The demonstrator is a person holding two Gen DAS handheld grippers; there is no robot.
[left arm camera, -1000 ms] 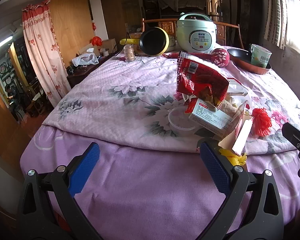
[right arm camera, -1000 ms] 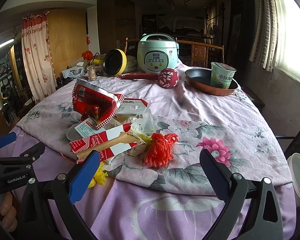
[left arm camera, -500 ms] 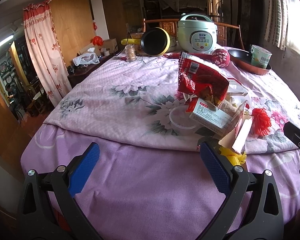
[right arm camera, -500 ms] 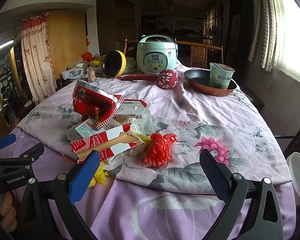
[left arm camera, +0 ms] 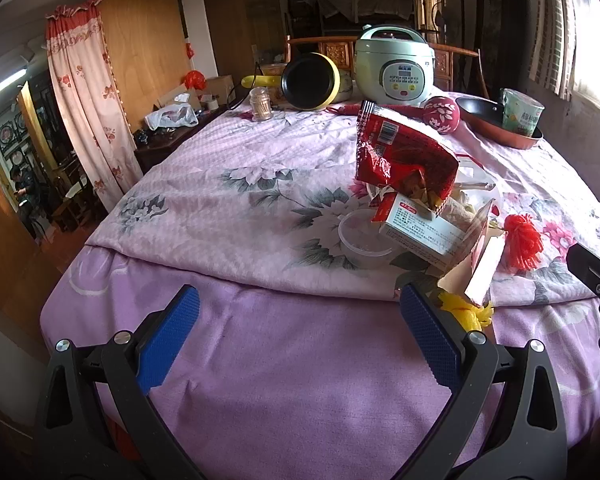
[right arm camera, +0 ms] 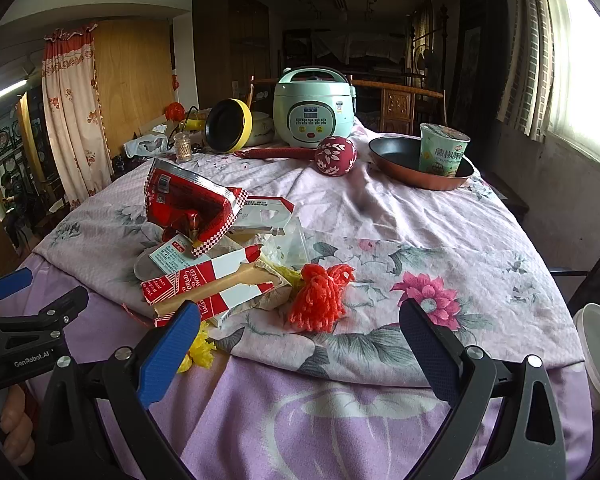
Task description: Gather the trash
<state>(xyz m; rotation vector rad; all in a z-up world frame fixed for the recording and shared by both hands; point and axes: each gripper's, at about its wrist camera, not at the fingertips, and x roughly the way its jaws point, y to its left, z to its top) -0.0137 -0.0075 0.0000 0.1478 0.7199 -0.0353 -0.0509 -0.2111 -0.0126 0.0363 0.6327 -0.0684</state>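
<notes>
Barely anything has moved: both grippers, left (left arm camera: 298, 334) and right (right arm camera: 300, 334), still hover agape at the table's near edge, trash pile (right arm camera: 220, 252) untouched.

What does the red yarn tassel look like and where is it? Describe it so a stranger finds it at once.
Start at the floral cloth over the table and find the trash pile near its front edge. Just right of the torn red-and-white carton lies the red yarn tassel. It is the only soft, fuzzy thing there; its neighbours are flat card and foil.
</notes>
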